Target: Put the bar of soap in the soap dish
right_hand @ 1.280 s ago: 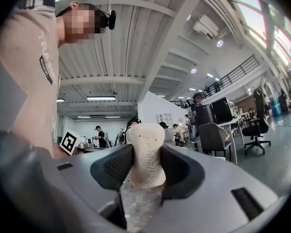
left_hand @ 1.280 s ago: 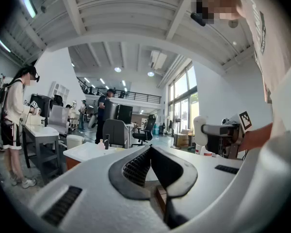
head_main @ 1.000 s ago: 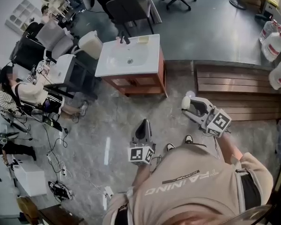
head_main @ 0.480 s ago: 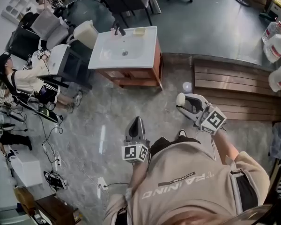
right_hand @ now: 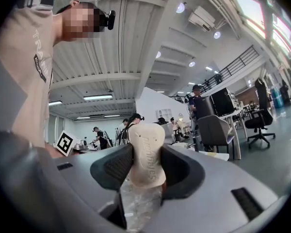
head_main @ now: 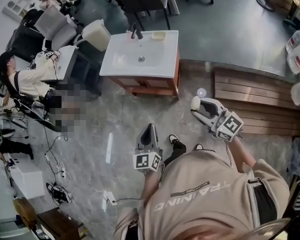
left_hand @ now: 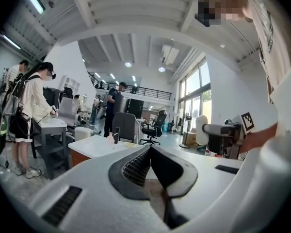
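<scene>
In the head view we see the right gripper (head_main: 196, 105), right of centre, clamped on a pale cream soap (head_main: 195, 103), well apart from the dish (head_main: 159, 35) on the sink (head_main: 117, 65) at upper centre. In the left gripper view, the left gripper (left_hand: 149, 152) has its jaws pressed together on nothing. In the right gripper view the soap (right_hand: 146, 154), an oval bar with embossed lettering, stands on end between the jaws, long axis up the frame.

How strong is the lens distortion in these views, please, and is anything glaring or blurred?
Head view: mild barrel bend, a glare streak on the floor. Left gripper view: heavy fisheye, black corners, bowed ceiling beams. Right gripper view: same fisheye; the bar of soap is sharp.
</scene>
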The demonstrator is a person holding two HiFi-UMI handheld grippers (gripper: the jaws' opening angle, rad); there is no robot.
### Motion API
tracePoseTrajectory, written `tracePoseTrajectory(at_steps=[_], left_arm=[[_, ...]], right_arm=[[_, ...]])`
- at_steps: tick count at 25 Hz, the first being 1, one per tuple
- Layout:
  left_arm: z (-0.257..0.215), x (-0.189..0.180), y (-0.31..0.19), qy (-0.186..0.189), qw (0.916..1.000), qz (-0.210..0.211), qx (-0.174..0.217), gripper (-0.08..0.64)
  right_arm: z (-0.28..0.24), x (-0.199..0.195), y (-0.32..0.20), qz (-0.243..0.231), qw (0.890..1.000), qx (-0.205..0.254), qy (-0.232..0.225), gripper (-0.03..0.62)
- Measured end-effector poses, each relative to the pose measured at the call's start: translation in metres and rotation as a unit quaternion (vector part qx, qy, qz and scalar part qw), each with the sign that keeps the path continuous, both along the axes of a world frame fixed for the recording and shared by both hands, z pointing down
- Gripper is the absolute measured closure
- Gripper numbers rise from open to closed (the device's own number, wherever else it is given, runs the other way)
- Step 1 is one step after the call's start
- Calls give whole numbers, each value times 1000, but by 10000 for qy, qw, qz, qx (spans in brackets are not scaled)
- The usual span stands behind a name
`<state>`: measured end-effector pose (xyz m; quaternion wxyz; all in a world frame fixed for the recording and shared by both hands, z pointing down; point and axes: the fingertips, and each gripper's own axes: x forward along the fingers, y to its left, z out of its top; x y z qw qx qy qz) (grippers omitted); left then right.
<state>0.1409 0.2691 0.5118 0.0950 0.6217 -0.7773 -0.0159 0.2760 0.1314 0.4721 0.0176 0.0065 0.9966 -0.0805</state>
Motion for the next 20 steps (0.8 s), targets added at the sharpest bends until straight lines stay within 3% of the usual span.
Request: tracePoseTrajectory(at_steps=[7,12,17,20], left_arm=[[1,-92,-32,-77,9997,200,85,549],[3,-145,-48,49,9991,379,200,549],[8,-165,-63,-396,9976,556,-73,549],[13,-178,-81,-257,9972,689,-129,549]], right_arm=[[-12,-77,-21,159,9997,182,-1,410],[-6,-118,-33,529,9985,-150,-6,410],[4,-144,-48,655,9972,-331,167,410],[5,-167,-67,653,9974,-271,169,410]])
